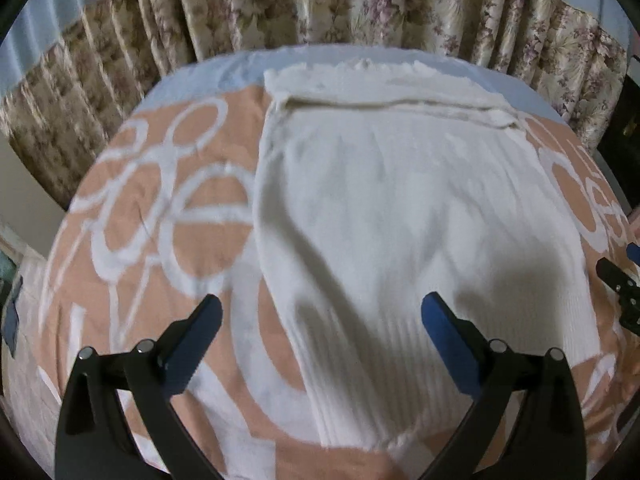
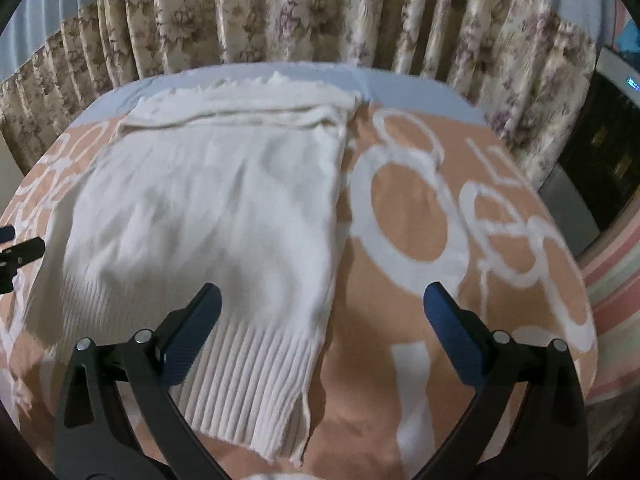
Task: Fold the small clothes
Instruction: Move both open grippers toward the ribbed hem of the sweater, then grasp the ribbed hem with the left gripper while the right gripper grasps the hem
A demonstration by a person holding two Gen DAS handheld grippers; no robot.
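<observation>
White knit sweater spread flat on the bed, long axis from the ribbed hem at the near edge to the folded-over part by the far edge and curtain. Left tool wide open, empty, straddling the hem's left corner; right tool likewise wide open, empty, over the right corner. Each tool apparently equally near its own hem corner; likely next: gripping both, folding toward the far edge.
</observation>
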